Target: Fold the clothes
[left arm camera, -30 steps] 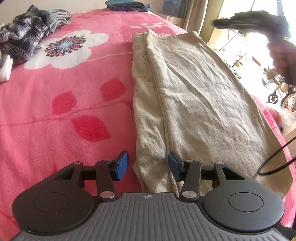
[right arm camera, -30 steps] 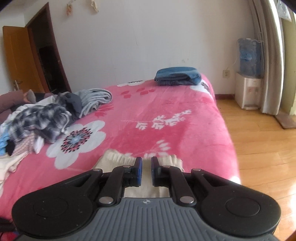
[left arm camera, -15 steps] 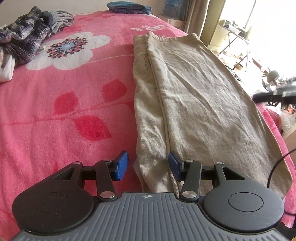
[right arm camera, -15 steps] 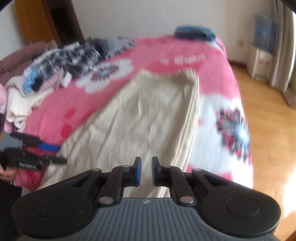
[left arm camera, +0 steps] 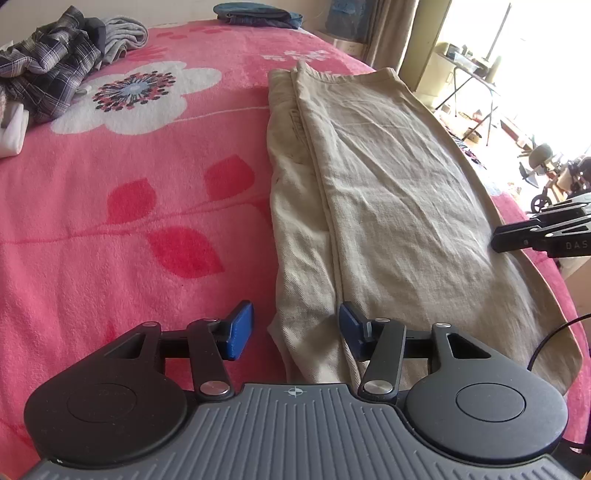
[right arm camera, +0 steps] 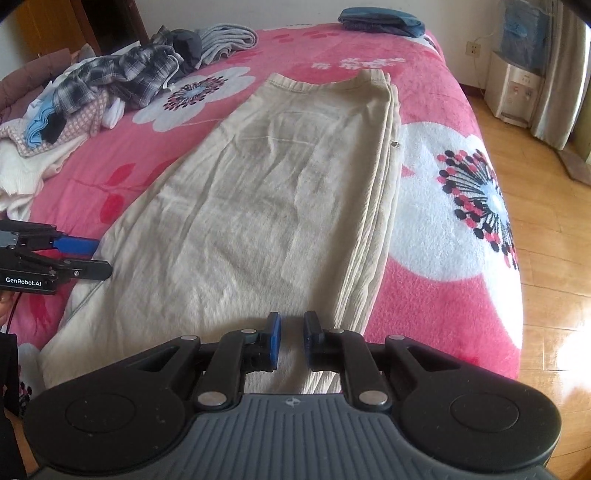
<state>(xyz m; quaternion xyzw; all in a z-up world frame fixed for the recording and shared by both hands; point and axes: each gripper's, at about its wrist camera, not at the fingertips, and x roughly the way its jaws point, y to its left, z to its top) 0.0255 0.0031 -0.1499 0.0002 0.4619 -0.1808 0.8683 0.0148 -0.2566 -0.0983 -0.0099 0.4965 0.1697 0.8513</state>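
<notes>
The beige trousers lie lengthwise on the pink floral blanket, folded leg over leg, waistband at the far end and hems at the near edge of the bed.

Left gripper: angled downward over the near hem on the trousers' left side. Its jaws stand spread, and have just been opening a little further. One blue pad hangs over bare blanket just beside the cloth edge; the other is over the fabric, above the long seam. Cloth lies below the gap, but neither pad presses on it. In the right wrist view this gripper enters from the left border, level with the trousers' left edge, with a sliver of a hand behind it.

Right gripper: tilted steeply downward over the near end of the trousers, close to the stacked folded edges on their right side. Its jaws are narrowly parted, having just opened slightly; fabric shows through the slim gap and nothing is pinched. In the left wrist view its black body juts in from the right border over the trousers' right edge.

Also present: a heap of unfolded clothes at the far left of the bed, and folded blue garments at the far end. Wooden floor runs along the right side.
</notes>
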